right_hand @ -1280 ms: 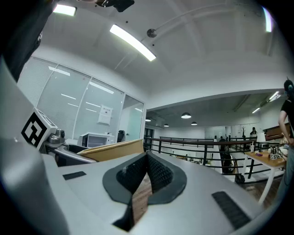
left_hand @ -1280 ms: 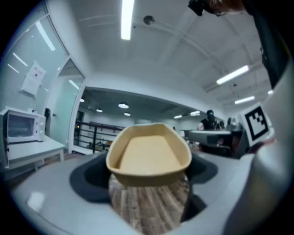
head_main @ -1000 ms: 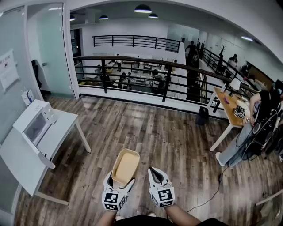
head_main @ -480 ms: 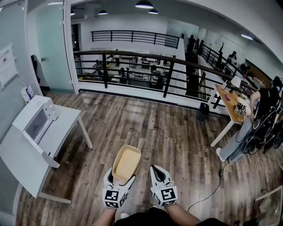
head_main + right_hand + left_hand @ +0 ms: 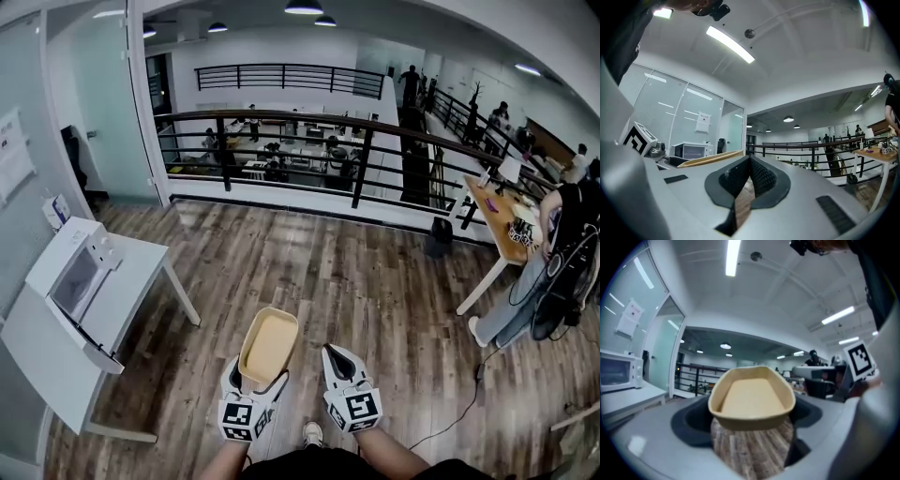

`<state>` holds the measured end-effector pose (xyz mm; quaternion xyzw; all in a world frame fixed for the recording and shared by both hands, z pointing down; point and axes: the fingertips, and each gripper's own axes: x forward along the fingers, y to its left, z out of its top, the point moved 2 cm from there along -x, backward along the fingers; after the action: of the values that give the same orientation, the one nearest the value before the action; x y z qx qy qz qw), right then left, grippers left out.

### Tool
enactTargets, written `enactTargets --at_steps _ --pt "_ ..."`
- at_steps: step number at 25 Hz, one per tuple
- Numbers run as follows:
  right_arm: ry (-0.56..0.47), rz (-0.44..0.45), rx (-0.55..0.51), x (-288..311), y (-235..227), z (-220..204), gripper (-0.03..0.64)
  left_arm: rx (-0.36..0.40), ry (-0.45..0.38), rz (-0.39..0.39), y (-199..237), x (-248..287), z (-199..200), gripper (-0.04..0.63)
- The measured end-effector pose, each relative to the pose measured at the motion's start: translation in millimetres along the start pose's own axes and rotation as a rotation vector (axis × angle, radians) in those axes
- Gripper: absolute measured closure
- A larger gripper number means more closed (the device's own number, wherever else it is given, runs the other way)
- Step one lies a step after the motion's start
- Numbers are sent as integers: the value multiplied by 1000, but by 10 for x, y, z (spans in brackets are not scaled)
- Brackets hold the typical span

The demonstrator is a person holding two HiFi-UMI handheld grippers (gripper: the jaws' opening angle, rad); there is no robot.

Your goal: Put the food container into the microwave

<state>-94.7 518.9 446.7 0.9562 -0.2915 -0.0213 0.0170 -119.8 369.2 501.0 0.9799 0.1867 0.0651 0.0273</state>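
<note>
A tan oblong food container (image 5: 269,347) is held level over the wooden floor, empty inside, with my left gripper (image 5: 258,380) shut on its near end. The left gripper view shows the container (image 5: 752,399) filling the space between the jaws of that gripper (image 5: 752,427). My right gripper (image 5: 330,356) is beside it on the right, shut with nothing in it; its pads (image 5: 759,176) meet at the tip. The white microwave (image 5: 75,275), door closed, stands on a white table (image 5: 141,267) at the left. The microwave (image 5: 616,373) is far left in the left gripper view.
A dark railing (image 5: 356,141) crosses the room ahead, over a lower floor. At the right stand a wooden desk (image 5: 497,220) and a person (image 5: 562,244). A black cable (image 5: 450,412) runs over the floor. A glass wall (image 5: 94,103) lies behind the table.
Both grippers keep their pose and the container stays gripped. The view has shifted a little; the person at the right sits nearer the frame's edge and a shoe now shows below.
</note>
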Motion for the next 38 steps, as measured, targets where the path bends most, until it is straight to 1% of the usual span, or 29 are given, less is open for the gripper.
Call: enactTargets --at_steps 5,8,11,16,21,27,32,38 --pt "-14 3 20 214 -548 -14 611 11 2 30 2 479 130 113" --pt "-15 21 26 332 -793 -29 611 17 4 54 38 729 181 112" --pt "-14 52 30 423 -940 -59 611 17 5 80 67 905 210 113" --pt "-5 85 46 604 -1022 -137 611 4 24 104 175 1104 167 114" --pt "-3 100 52 899 -1009 -148 611 -4 25 119 390 1273 176 113" --pt "-12 96 34 1495 -876 -116 611 -1 -1 103 843 1484 272 112" --pt "-14 123 13 2104 -627 -71 611 13 -14 110 1337 1595 357 113" --pt "-16 171 0 2728 -182 -16 611 2 -40 156 2011 1539 484 114"
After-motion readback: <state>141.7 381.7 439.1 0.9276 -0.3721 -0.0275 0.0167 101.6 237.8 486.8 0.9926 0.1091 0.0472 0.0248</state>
